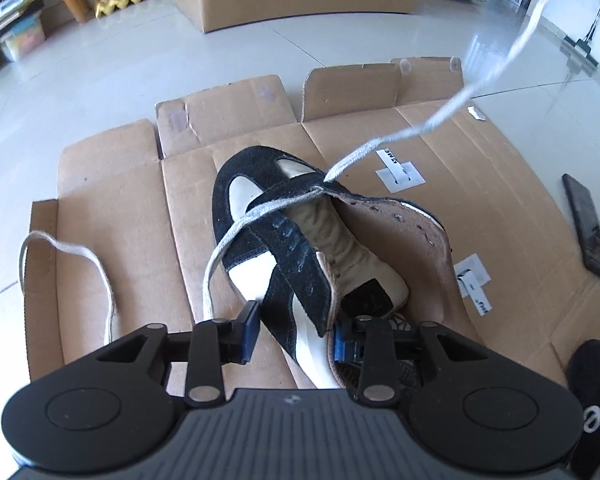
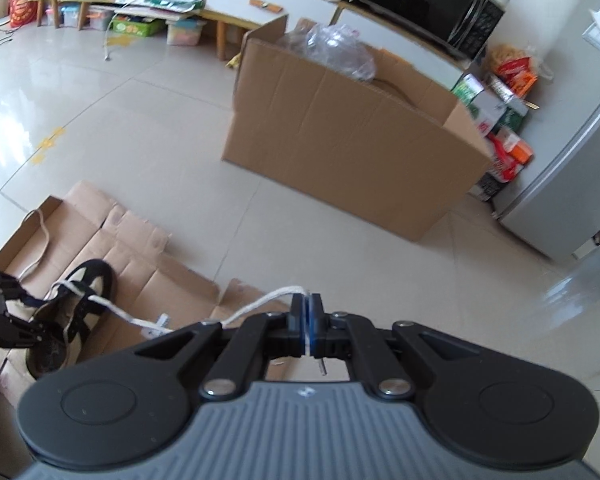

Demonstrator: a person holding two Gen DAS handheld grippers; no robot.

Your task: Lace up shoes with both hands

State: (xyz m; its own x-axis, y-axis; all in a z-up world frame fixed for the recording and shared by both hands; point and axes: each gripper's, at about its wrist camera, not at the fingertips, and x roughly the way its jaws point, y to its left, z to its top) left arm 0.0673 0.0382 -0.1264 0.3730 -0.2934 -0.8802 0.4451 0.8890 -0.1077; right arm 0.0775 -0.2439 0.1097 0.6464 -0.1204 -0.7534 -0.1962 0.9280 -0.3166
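Note:
A black and cream shoe [image 1: 260,176] lies on flattened cardboard [image 1: 120,200], toe pointing away from me. My left gripper [image 1: 296,336] is closed on the shoe's near side wall, one blue pad on each side of it. A white lace [image 1: 380,144] crosses the front eyelets. One end rises tight to the upper right. The other end loops slack over the cardboard on the left. In the right wrist view, my right gripper [image 2: 307,320] is shut on the lace [image 2: 260,304], held high and to the right of the shoe [image 2: 96,280].
A dark phone [image 1: 588,224] lies at the cardboard's right edge, and a black item with white letters [image 1: 592,396] sits at the near right. A large open cardboard box [image 2: 340,152] stands on the tiled floor beyond. A grey fridge [image 2: 572,184] is at the far right.

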